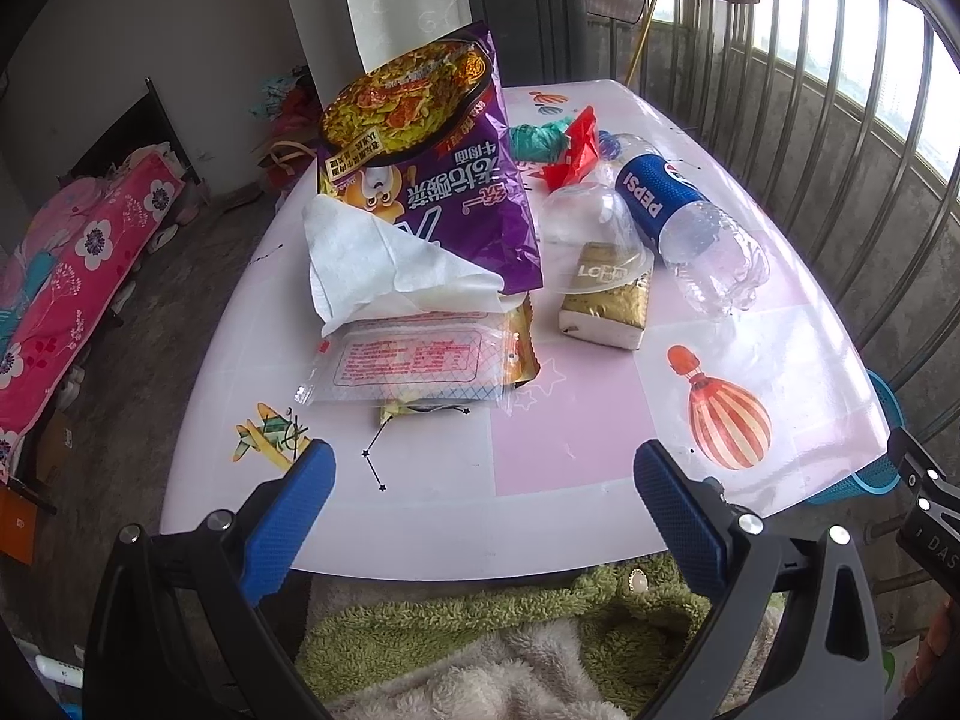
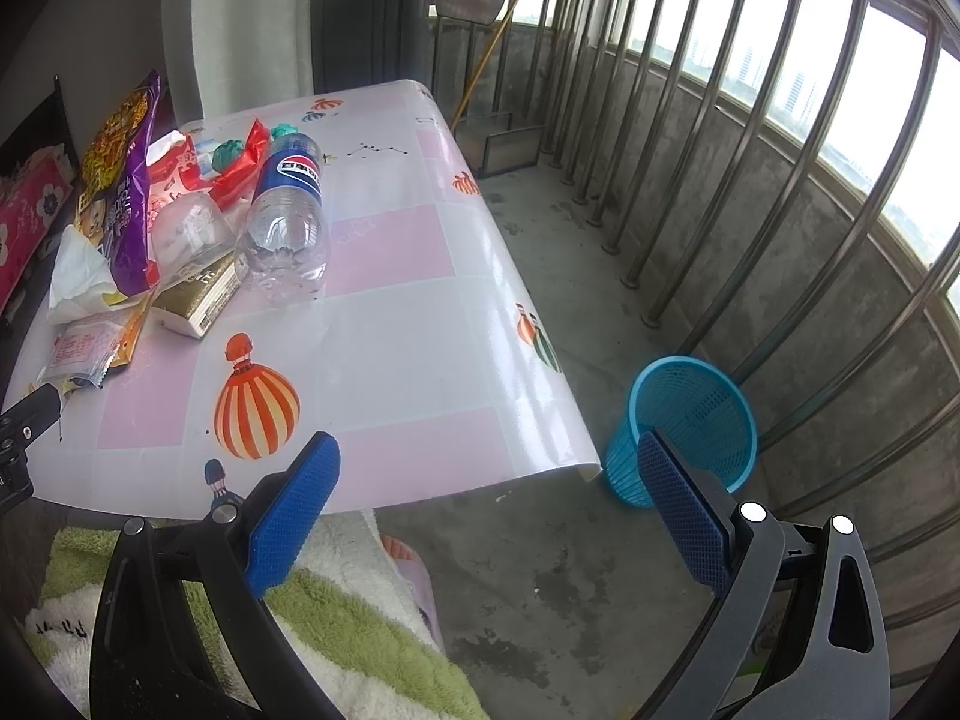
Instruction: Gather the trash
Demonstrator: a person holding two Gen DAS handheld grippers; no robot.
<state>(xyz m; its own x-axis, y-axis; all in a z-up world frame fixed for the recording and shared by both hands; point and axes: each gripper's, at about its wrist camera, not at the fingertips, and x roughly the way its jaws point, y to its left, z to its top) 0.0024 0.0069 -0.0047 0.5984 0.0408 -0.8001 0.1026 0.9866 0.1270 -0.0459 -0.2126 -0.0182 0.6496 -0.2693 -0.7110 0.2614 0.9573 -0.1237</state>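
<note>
Both claws are spread wide and holding nothing. The left gripper (image 1: 483,468) sits at the bottom of its frame, blue pads apart over the near edge of the table (image 1: 540,468), which has a pink-and-white cloth printed with hot-air balloons. Just above it, mid-frame, the trash pile: a clear wrapper with red print (image 1: 414,360) lying flat, a white tissue (image 1: 384,264) draped on top of that, and a big purple noodle bag (image 1: 432,174) propped up behind them. To the right of those, a gold-and-white box (image 1: 606,312) with a clear plastic cup (image 1: 591,228) tipped against it, then a Pepsi bottle (image 1: 690,222) lying on its side. A red wrapper (image 1: 573,150) and a teal crumpled bag (image 1: 537,141) sit further back.

The right gripper (image 2: 489,474) is likewise released, low in its frame past the table's right corner. Behind its right finger, lower right, a blue mesh wastebasket (image 2: 690,420) stands upright on the concrete floor by the railing, nothing visible inside.
</note>
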